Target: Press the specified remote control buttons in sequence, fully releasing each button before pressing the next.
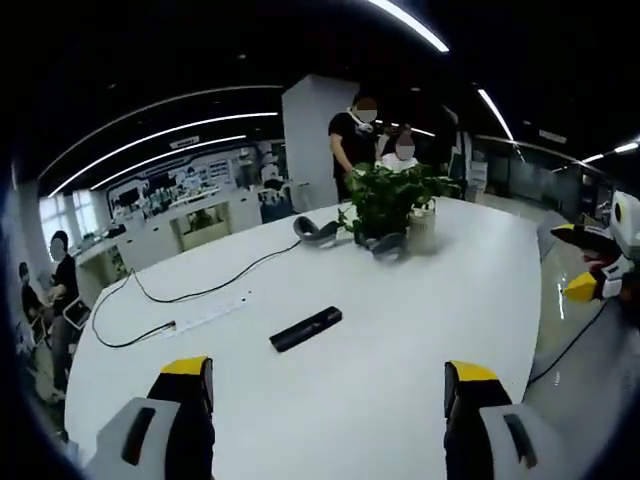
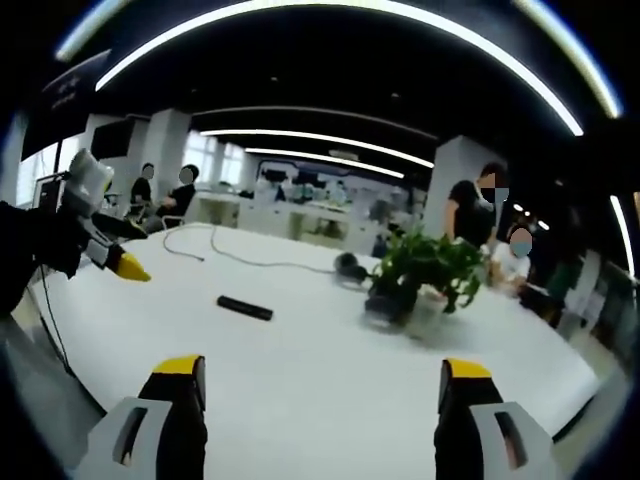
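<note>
White desk (image 1: 400,330) spreads wide, carrying a leafy potted plant (image 1: 388,205) toward its far edge, a power strip (image 1: 210,315) near its left edge, and a black remote control (image 1: 306,329) lying mid-desk, beyond the released, empty left gripper (image 1: 325,385) and right gripper (image 2: 318,385).

Dim room, bright ceiling strips, fisheye.

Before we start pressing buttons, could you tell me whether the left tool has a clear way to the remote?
Probably yes: the left tool is open, with bare table up to the remote.
</note>
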